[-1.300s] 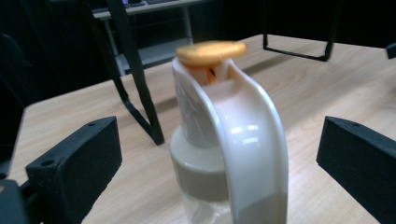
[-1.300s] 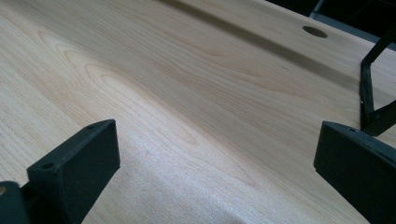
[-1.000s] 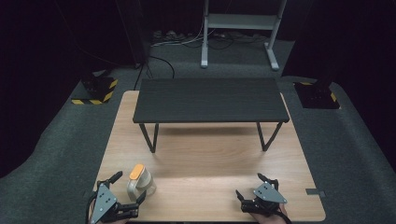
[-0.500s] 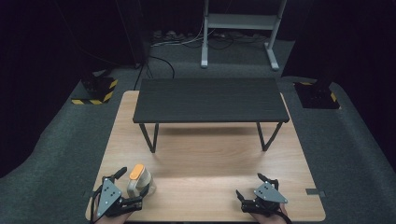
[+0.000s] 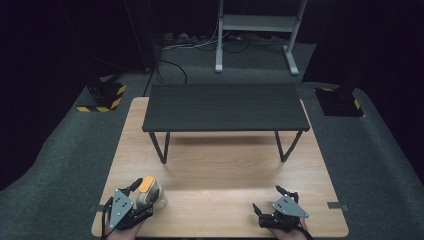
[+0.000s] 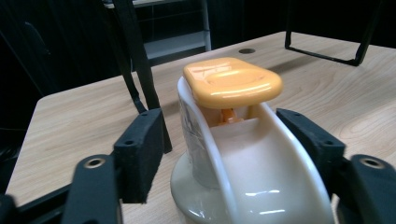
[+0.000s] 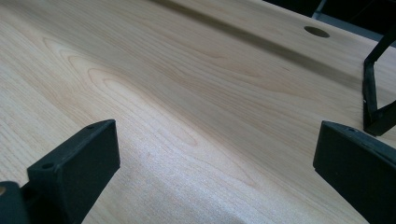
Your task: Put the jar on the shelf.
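A white container point(image 5: 150, 195) with an orange top point(image 5: 146, 184) stands near the wooden table's point(image 5: 225, 175) front left corner. My left gripper point(image 5: 144, 198) is open, its jaws on either side of the container. In the left gripper view the container point(image 6: 233, 158) rises between the two black pads point(image 6: 140, 149), with a gap at the left pad. The right pad sits close to the curved white handle. My right gripper point(image 5: 268, 198) rests open near the front right edge. Its view has bare wood point(image 7: 187, 93) between the jaws of my right gripper point(image 7: 219, 154).
A low black bench point(image 5: 225, 107) stands across the back half of the table on thin metal legs point(image 5: 160, 147). One bench leg point(image 7: 373, 93) is to the right in the right gripper view. Dark carpet surrounds the table, with cables and a metal stand behind.
My left gripper has slid forward, so the container now sits between its jaws. The right gripper has stayed put.
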{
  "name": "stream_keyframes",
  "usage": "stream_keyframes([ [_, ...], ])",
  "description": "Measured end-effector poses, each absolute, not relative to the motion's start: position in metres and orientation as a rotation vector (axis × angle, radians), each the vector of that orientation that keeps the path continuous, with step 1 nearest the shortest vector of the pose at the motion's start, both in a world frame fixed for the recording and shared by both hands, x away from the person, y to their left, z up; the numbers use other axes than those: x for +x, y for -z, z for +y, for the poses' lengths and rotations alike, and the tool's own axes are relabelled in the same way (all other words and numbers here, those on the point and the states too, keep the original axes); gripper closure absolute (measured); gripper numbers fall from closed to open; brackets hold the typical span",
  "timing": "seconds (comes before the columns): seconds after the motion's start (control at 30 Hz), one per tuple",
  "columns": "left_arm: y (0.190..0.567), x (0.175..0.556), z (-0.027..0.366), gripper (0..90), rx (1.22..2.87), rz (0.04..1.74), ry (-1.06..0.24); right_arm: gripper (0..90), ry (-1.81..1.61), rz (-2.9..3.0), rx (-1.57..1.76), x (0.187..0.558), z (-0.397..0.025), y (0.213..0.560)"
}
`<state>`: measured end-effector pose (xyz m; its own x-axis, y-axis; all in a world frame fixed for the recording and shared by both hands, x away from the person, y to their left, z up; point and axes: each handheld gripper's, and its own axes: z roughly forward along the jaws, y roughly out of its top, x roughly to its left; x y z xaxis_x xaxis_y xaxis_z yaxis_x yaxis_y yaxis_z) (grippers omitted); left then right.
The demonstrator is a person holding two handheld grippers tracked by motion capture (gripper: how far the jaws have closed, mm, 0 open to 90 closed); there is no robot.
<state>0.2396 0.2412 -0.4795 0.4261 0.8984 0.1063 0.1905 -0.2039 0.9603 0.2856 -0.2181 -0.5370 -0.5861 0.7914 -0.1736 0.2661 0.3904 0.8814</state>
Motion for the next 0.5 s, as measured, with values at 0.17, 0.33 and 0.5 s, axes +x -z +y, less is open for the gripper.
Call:
stream_keyframes([
  [0.17,0.4806,0.2403,0.2402,43.7,1.679,0.957,-0.887,0.0,-1.155,2.060,0.902,0.2855,-0.2182,0.5370],
  [0.33,0.4818,0.2402,0.2405,52.7,1.672,0.951,-0.886,0.0,-1.152,2.062,0.898,0.2855,-0.2180,0.5371],
  [0.5,0.4822,0.2416,0.2438,54.8,1.652,0.954,-0.849,0.0,-1.148,2.064,0.897,0.2856,-0.2175,0.5371],
])
